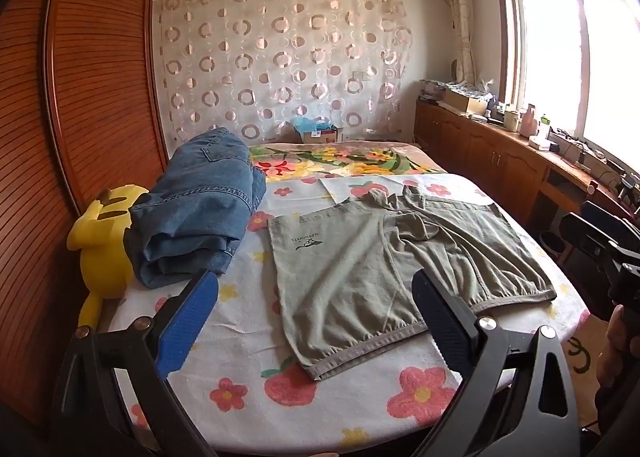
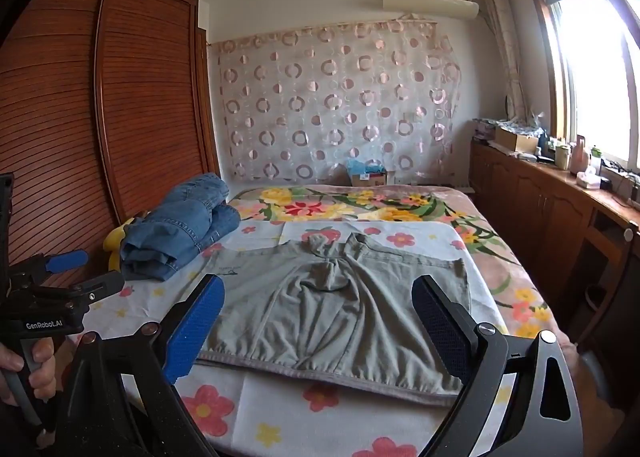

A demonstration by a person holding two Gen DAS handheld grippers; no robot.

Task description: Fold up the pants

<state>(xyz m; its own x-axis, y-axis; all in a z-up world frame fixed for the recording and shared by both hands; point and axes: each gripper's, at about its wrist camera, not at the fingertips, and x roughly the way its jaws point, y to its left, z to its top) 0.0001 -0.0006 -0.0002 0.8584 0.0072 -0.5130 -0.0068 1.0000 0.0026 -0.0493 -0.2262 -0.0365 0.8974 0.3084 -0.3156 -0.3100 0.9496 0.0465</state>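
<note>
Before the first fold: shorts (image 1: 384, 269) flat mid-frame, unfolded. Left gripper (image 1: 316, 317) and right gripper (image 2: 318, 321) agape, empty. Next, probably: pinch waistband corners.

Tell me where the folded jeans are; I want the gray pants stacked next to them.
The folded jeans lie on the bed's left side, against the yellow plush toy, just left of the gray pants.

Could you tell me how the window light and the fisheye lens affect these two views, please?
Left wrist view: the window is blown out to white, and the wardrobe bows strongly. Right wrist view: the window glares too, with haze at the upper right corner; the grey shorts stay evenly lit and sharp, and both pairs of tongs, left and right, read clearly.
</note>
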